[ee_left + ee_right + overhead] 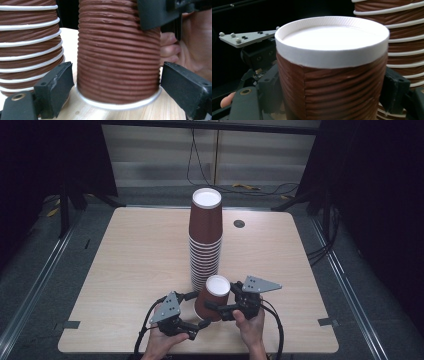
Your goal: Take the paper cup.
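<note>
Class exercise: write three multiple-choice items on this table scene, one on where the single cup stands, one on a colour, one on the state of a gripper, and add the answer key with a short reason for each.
1. Where does the single cup stand?
A. in front of the tall stack, on the person's side
B. at the far table edge
C. on the floor

2. What colour are the cups' ribbed walls?
A. green
B. brown
C. yellow

3. How is the right gripper?
A. lying open, away from the cups
B. closed on the single cup
C. holding the tall stack

Key: 1 A, the high view shows it at the stack's near foot. 2 B, brown ribs with white rims. 3 B, its fingers press both sides of the cup.
</note>
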A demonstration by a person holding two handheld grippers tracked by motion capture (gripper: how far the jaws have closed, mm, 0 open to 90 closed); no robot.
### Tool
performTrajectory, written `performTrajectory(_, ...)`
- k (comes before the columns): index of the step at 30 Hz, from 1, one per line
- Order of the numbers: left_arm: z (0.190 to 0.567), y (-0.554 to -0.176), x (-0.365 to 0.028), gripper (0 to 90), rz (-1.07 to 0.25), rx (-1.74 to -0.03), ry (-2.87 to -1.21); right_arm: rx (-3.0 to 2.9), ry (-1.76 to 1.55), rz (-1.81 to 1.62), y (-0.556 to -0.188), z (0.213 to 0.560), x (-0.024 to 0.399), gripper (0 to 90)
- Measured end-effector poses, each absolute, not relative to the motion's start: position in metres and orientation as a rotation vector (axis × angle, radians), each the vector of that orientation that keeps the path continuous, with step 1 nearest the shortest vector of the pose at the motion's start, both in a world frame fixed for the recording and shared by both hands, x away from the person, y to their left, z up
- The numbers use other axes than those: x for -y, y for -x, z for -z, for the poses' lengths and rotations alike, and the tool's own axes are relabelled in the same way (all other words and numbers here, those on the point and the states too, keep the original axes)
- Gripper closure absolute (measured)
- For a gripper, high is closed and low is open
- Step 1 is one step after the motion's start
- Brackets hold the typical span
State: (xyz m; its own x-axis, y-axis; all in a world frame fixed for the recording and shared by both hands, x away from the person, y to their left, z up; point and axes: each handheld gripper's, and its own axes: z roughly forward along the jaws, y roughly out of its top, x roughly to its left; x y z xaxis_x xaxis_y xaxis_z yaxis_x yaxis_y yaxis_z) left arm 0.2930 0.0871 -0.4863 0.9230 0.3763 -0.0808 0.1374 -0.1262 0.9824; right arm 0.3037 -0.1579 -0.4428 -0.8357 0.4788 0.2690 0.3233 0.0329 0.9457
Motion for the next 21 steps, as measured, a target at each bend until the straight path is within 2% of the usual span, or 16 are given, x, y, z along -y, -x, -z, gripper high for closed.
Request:
performTrajectory(13, 0.489, -0.295, -0.079, 3.1, -0.21, -0.399, -1.704, -2.205, -0.8, -1.953, -0.302, 0.445, 0.141, 20.8)
performTrajectory(21, 0.485, -0.296, -0.077, 3.2, -0.215, -0.382, -1.692, -2.199, -0.777, -1.973, -0.303, 0.445, 0.139, 20.6)
